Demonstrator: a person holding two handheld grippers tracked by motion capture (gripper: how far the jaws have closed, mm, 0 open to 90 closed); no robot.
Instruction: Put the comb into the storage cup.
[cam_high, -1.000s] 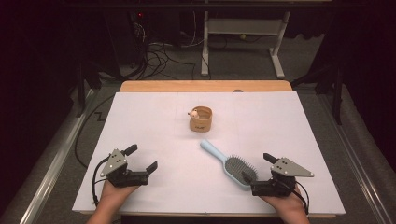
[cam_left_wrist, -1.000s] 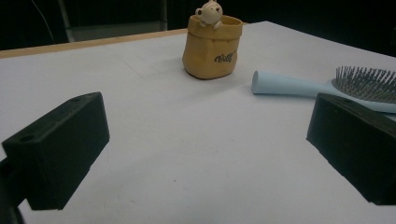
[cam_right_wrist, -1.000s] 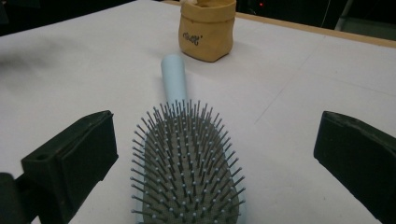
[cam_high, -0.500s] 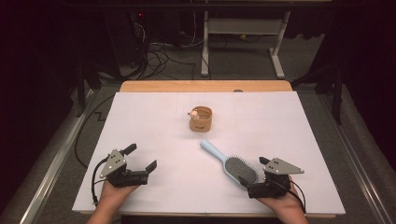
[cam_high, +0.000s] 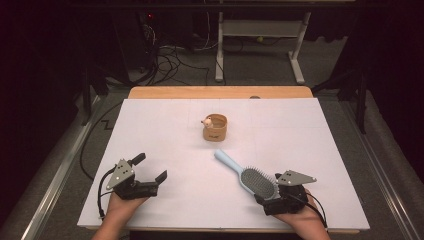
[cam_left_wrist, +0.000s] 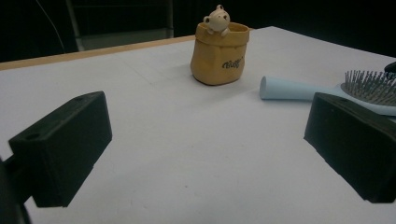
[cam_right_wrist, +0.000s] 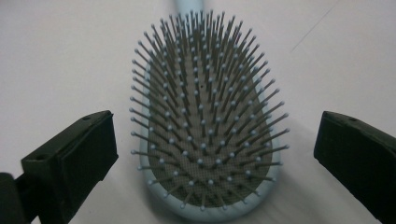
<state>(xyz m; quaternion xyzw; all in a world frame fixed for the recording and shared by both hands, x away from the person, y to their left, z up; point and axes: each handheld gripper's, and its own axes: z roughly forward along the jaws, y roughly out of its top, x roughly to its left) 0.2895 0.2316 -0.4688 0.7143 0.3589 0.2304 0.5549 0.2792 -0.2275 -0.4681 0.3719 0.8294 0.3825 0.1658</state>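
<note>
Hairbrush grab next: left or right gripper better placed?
Right. The right gripper is open with its jaws either side of the hairbrush head, not yet touching. The left gripper is open over bare table, away from the brush.

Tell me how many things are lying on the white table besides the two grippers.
2. A yellow pot with a little bear figure stands near the middle of the table. A blue hairbrush lies bristles up nearer the person, its head between the open jaws of the right gripper.
</note>
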